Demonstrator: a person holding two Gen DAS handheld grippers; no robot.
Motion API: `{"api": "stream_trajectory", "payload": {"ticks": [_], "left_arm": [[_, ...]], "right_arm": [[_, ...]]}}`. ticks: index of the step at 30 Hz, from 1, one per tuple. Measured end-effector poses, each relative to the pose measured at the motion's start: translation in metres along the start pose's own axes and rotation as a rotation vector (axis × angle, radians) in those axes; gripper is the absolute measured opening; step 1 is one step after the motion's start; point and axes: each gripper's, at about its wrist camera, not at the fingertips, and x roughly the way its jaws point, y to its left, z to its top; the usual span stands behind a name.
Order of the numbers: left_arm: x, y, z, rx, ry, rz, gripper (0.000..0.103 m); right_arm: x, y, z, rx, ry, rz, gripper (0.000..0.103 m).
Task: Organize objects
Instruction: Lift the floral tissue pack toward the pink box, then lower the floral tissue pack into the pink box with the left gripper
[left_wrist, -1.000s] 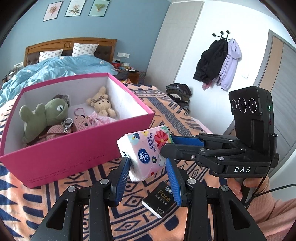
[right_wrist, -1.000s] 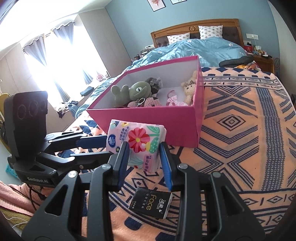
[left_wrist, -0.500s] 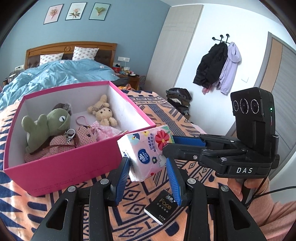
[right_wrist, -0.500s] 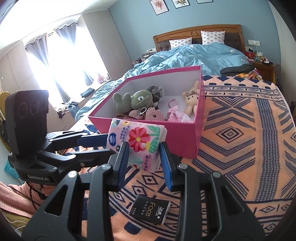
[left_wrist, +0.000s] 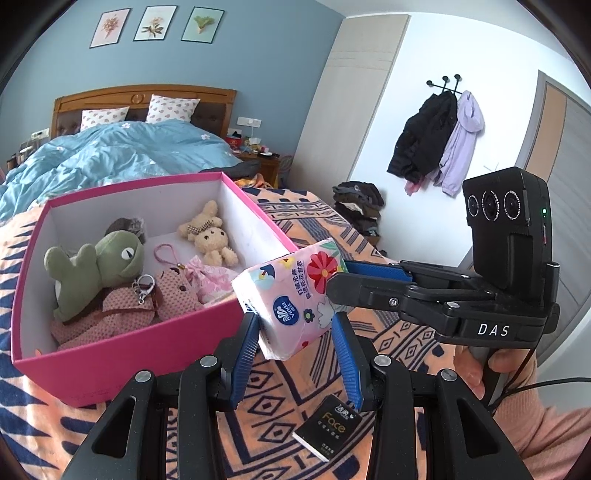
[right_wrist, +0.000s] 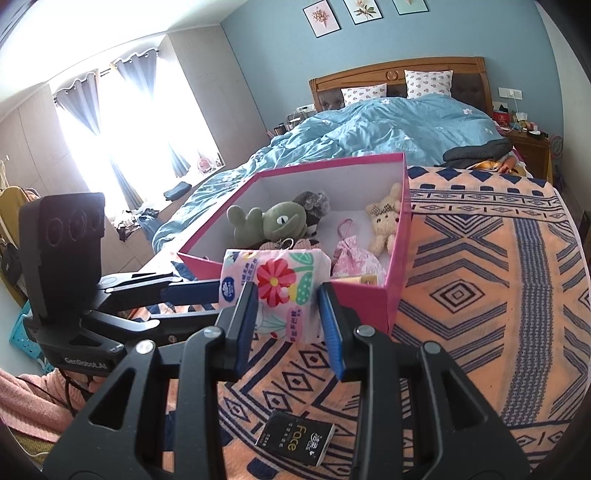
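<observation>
The pink box (left_wrist: 122, 354) sits on the bed's patterned blanket (right_wrist: 480, 295), holding a green plush (left_wrist: 96, 273), a cream bunny (left_wrist: 210, 236) and a small pink pouch (right_wrist: 351, 258). Just right of its near corner, the floral tissue pack (left_wrist: 295, 299) hangs in the air, pinched from both sides: the left claw (left_wrist: 299, 365) grips one end, the right claw (right_wrist: 288, 325) the other. Below them a black "Face" packet (right_wrist: 295, 443) lies flat on the blanket.
</observation>
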Motion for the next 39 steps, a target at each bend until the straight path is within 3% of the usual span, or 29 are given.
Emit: {"api": "stream_trajectory", "payload": {"ticks": [18, 39], "left_arm": [[0.012, 0.018, 0.031, -0.031, -0.001, 0.008, 0.041], [0.041, 0.035, 0.041, -0.061, 0.055, 0.044, 0.041]], "right_arm": [[0.014, -0.014, 0.03, 0.015, -0.004, 0.007, 0.037], [0.043, -0.032, 0.041, 0.041, 0.053, -0.028, 0.037]]}}
